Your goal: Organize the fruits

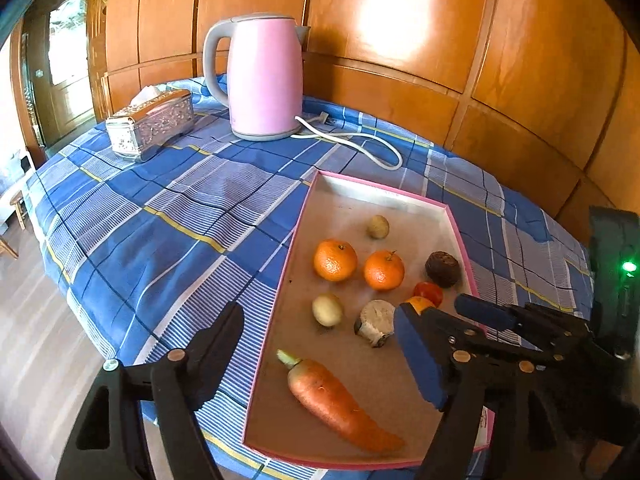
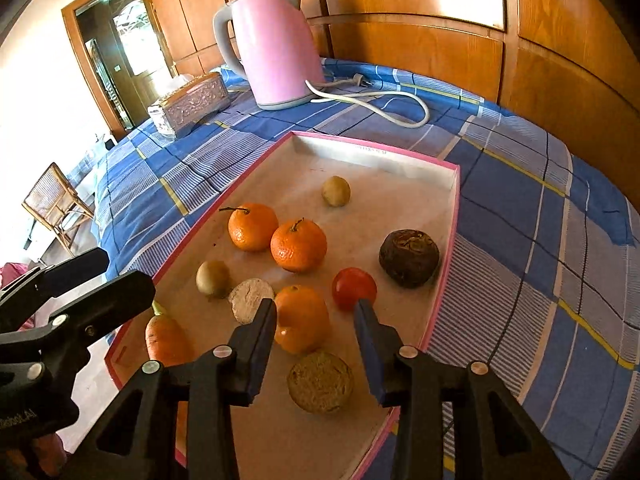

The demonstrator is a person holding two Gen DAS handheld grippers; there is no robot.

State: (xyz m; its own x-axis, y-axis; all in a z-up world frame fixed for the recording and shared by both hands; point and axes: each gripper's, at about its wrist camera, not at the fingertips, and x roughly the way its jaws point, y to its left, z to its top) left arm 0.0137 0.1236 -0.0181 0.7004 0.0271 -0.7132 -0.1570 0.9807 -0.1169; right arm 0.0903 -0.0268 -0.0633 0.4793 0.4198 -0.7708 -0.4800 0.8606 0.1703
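Note:
A pink-rimmed tray (image 2: 448,248) (image 1: 280,280) lies on the blue checked cloth. In it are two tangerines (image 2: 298,245) (image 2: 253,227), a third orange fruit (image 2: 302,318), a red tomato (image 2: 354,288), a dark brown round fruit (image 2: 409,258), two small yellowish fruits (image 2: 336,191) (image 2: 213,279), a whitish chunk (image 2: 250,300), a brownish cut piece (image 2: 321,382) and a carrot (image 1: 340,404). My right gripper (image 2: 316,312) is open, its jaws either side of the third orange fruit. My left gripper (image 1: 320,316) is open above the tray's near left part.
A pink kettle (image 1: 266,76) with a white cord (image 1: 360,138) stands at the back of the table. A silver tissue box (image 1: 150,124) sits to its left. Wooden wall panels run behind. The table edge drops to the floor on the left.

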